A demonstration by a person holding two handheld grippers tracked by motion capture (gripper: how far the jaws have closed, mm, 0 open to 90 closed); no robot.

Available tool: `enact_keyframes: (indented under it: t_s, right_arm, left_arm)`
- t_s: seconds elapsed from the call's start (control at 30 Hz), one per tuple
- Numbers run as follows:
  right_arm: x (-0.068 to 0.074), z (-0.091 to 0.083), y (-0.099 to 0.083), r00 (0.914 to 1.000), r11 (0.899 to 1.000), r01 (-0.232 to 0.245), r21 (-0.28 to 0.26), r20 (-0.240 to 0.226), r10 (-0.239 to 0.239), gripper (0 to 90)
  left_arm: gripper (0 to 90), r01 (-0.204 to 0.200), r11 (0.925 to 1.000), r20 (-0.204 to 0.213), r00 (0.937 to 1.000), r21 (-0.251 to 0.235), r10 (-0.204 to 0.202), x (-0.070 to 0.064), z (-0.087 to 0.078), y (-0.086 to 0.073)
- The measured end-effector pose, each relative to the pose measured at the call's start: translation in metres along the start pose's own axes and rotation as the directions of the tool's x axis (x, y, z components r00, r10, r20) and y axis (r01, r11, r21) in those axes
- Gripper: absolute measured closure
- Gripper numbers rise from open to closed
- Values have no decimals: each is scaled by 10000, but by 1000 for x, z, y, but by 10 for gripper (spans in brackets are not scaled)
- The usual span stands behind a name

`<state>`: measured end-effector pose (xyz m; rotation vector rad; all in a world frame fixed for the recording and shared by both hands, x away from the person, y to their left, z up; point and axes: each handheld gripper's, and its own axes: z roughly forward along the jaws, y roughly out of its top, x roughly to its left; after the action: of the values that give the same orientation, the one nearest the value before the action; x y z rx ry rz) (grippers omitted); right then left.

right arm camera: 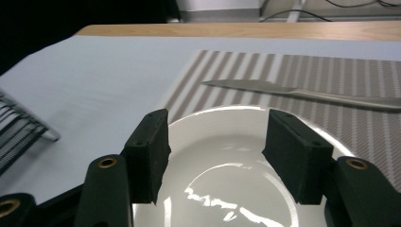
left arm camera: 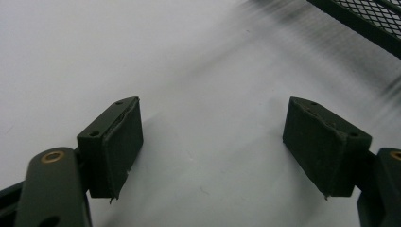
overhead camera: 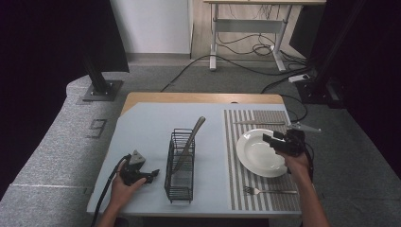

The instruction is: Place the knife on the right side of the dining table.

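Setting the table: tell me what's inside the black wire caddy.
One utensil leans inside the black wire caddy, its handle sticking out above the rim. Its working end is too screened by the wires to identify.

Background stuff around the table

Striped placemat with a knife lying across its far end and a fork along the near edge. Further back there's a white-legged desk, loose cables and a power strip on the grey carpet.

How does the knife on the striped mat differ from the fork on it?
The knife lies beyond the plate, at the mat's far edge; the fork lies on the plate's near side. The knife has a plain blade, the fork has tines. Both are silver, lie flat, and are untouched.
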<state>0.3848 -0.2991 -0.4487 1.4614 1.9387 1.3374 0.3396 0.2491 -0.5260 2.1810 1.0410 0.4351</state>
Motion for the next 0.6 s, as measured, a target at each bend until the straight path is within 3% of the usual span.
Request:
enact_keyframes:
  t_s: [0.27, 0.6]
  right_arm:
    - [41, -13, -28, 9967, 9983, 577, -94, -572, -581, 396]
    - [79, -3, -45, 9853, 9936, 1129, 81, -1296, -1109, 391]
  left_arm:
    - [202, -5, 10000, -4, 10000, -1, 5, 0, 0, 0]
    - [205, -45, 10000, -26, 10000, -20, 45, -1, 0, 0]
